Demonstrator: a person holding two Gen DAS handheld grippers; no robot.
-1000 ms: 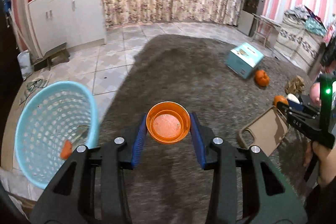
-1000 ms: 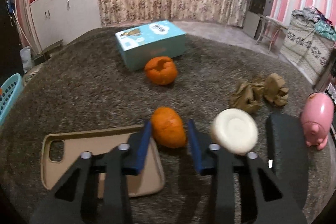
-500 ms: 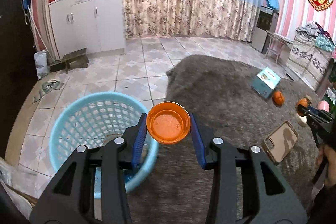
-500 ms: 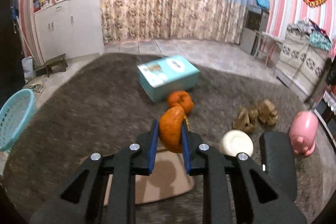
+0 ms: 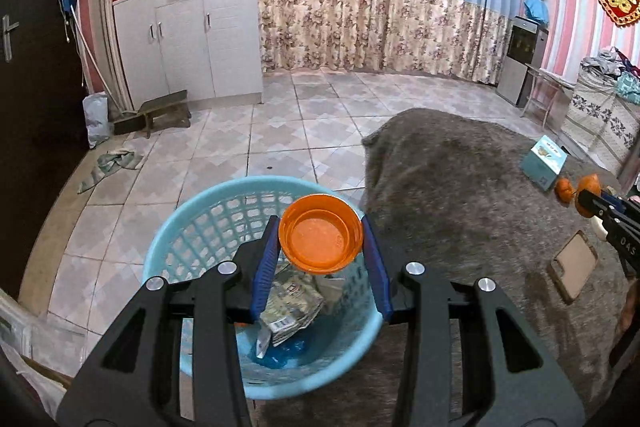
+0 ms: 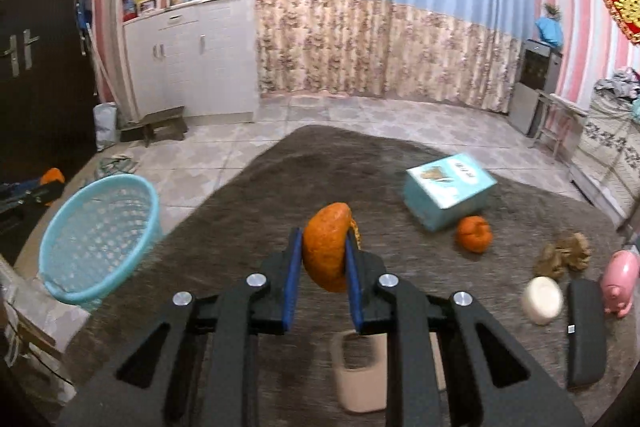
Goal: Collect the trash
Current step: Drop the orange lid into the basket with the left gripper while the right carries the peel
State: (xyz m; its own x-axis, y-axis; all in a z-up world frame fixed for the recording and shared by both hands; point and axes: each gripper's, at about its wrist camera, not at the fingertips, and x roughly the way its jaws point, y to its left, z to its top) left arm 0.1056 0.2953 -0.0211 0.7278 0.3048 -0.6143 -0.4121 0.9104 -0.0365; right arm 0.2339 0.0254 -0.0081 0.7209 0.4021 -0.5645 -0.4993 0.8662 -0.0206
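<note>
My left gripper [image 5: 321, 247] clamped on orange cap [image 5: 320, 233] above blue basket [image 5: 168, 239], right gripper [image 6: 322, 263] pinching orange peel [image 6: 326, 251] over the rug [image 6: 260, 195]

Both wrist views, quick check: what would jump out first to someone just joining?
The left gripper holds an orange lid right above the light blue basket, which already has crumpled wrappers inside. The right gripper pinches an orange peel over the grey rug, where another orange piece lies beside a teal box.
</note>
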